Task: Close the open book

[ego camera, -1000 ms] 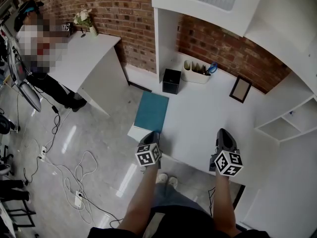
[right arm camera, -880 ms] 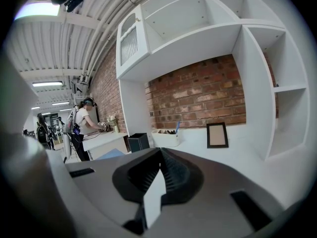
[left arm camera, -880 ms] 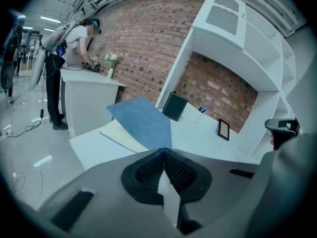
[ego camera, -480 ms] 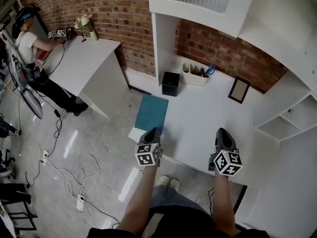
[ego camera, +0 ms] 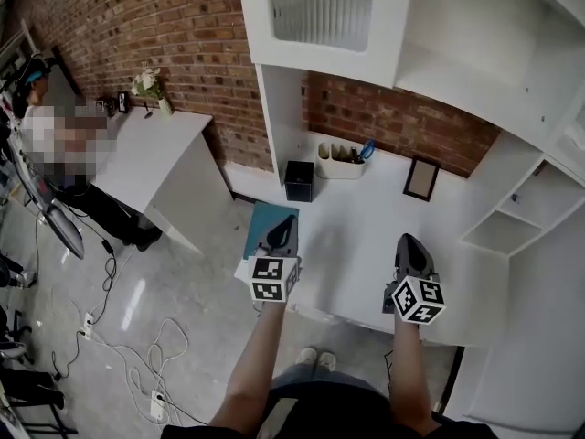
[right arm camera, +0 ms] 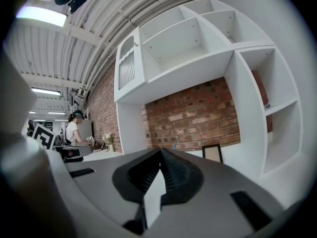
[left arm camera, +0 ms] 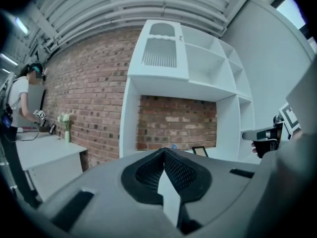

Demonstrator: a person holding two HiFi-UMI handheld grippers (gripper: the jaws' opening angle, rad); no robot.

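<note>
A flat teal rectangular book (ego camera: 259, 223) is seen lying cover-up at the front left corner of the white desk (ego camera: 356, 236), apparently already shut. The left claw (ego camera: 290, 219), above the book, and the right claw (ego camera: 409, 240) are both clenched on nothing. Any final press is best made straight down, so the book is not pushed off the rim.

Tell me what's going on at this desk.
A person holds a gripper in each hand above a white desk. The left gripper, shut and empty, hangs over a teal book that lies flat near the desk's left front edge and looks closed. The right gripper, also shut and empty, hovers over bare desk to the right. Neither seems to touch the book.
</note>
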